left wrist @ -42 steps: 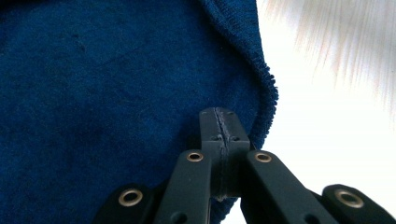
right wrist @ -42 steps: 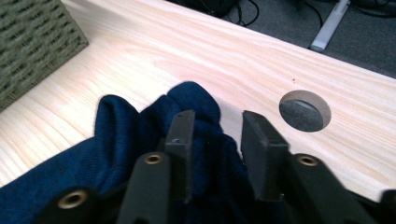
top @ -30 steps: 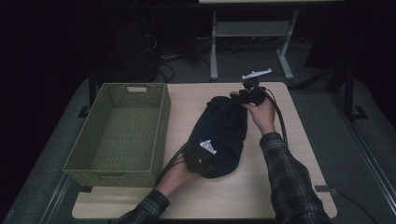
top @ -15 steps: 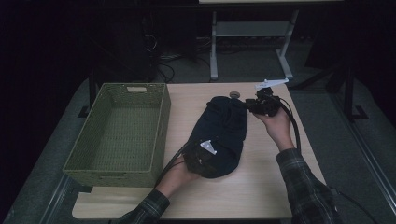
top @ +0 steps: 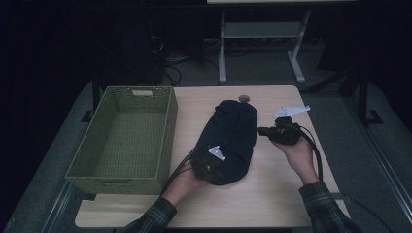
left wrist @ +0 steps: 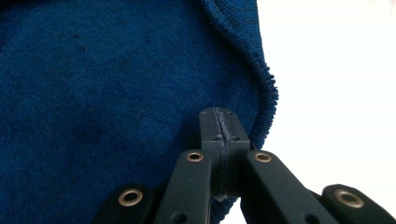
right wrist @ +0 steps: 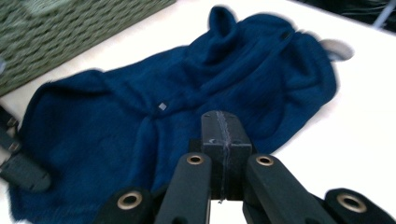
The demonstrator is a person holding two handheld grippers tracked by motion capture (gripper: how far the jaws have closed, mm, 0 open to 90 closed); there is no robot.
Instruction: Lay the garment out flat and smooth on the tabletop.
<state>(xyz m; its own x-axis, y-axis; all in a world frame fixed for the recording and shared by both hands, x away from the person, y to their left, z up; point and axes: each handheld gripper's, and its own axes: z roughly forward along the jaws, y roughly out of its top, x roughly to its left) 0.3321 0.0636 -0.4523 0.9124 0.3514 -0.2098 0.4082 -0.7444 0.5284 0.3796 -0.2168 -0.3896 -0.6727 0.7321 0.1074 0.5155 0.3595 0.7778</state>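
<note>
A dark blue knitted garment (top: pixel 231 138) (right wrist: pixel 187 107) lies lengthwise in the middle of the table. My left gripper (top: pixel 214 162) rests on its near end. In the left gripper view its jaws (left wrist: pixel 219 116) are pressed together over the blue knit (left wrist: pixel 93 93), close to the hem, with no cloth visibly between them. My right gripper (top: pixel 261 130) (right wrist: pixel 222 119) hovers just right of the garment and points at it. Its jaws have just been closing and now meet with nothing between them.
A green woven basket (top: pixel 121 91) (right wrist: pixel 70 28) stands at the left of the table with nothing in it. A small grey disc (top: pixel 244 98) (right wrist: pixel 338 49) lies beyond the garment's far end. The left gripper's body (right wrist: pixel 18 163) shows in the right gripper view. Bare tabletop lies to the right.
My right gripper has moved away from the garment's far end, to the right and nearer to me, and its jaws have closed. The left hand has not moved.
</note>
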